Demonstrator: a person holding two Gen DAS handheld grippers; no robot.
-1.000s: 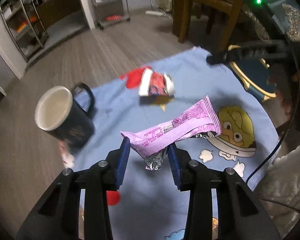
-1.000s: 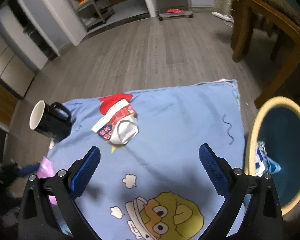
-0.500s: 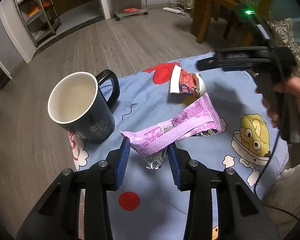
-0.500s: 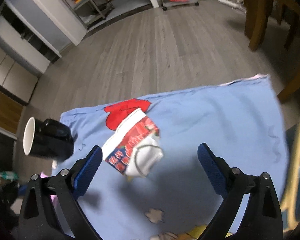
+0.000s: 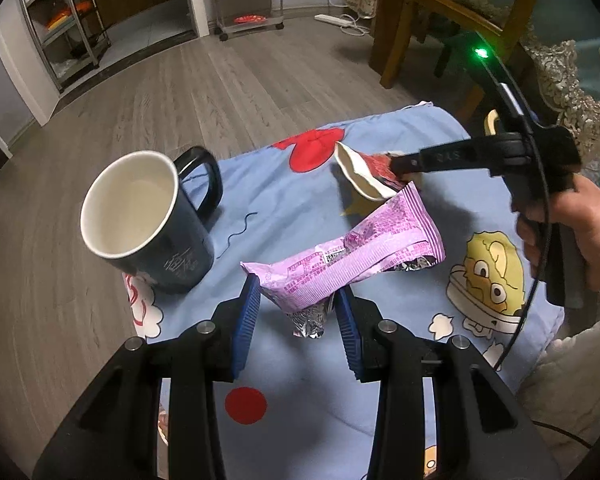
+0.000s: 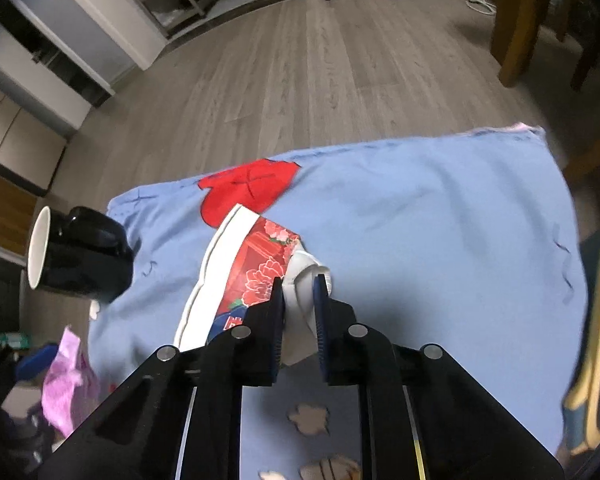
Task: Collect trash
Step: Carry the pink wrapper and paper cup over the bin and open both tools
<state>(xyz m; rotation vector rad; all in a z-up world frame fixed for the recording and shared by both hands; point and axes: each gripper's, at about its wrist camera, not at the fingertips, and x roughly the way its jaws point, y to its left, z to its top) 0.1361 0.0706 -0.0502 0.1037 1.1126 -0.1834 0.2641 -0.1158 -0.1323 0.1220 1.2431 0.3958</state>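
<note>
My left gripper [image 5: 296, 316] is shut on one end of a purple snack wrapper [image 5: 352, 256] and holds it above the blue cartoon cloth [image 5: 292, 200]. The wrapper also shows at the lower left of the right wrist view [image 6: 66, 380]. My right gripper [image 6: 298, 300] is shut on the white crumpled base of a squashed red-and-white paper cup [image 6: 248, 276], which lies on its side on the cloth [image 6: 420, 220]. In the left wrist view the right gripper [image 5: 400, 166] grips that cup [image 5: 362, 172] just beyond the wrapper.
A dark mug [image 5: 148, 224] with a white inside stands at the cloth's left edge; it also shows in the right wrist view [image 6: 80, 252]. A yellow-rimmed bin [image 6: 596, 320] sits at the right. A wooden chair [image 5: 428, 28] stands behind, on grey plank floor.
My right gripper came down over the paper cup and closed on its base. My left gripper kept its hold on the purple wrapper and shifted slightly toward the mug.
</note>
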